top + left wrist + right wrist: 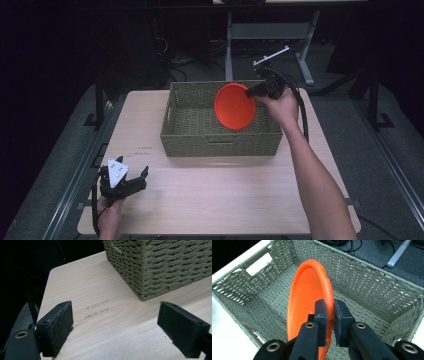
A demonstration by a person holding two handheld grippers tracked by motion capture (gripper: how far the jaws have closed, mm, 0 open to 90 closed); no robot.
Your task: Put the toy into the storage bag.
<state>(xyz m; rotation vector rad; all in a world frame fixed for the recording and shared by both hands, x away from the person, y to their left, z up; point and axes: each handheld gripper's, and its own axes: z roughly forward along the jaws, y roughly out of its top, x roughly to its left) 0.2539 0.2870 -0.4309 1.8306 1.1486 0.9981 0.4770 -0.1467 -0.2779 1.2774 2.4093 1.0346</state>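
Right gripper [329, 322] clenching orange plate [234, 106] on edge over basket [220, 145] | left gripper [131, 181] gaping, idling at 7 o'clock

A pale wooden table [200, 200] stands on grey floor [350, 115] in a dark room

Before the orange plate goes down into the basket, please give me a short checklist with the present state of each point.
1. Right hand-held gripper shut on the rim of the orange plate: ok.
2. Plate held over the basket, inside its walls: ok.
3. Basket floor under the plate bare: ok where visible; the part behind the plate, cannot tell.
4. Left hand-held gripper open, holding nothing, away from the basket: ok.
5. Basket stands flat on the table: ok.
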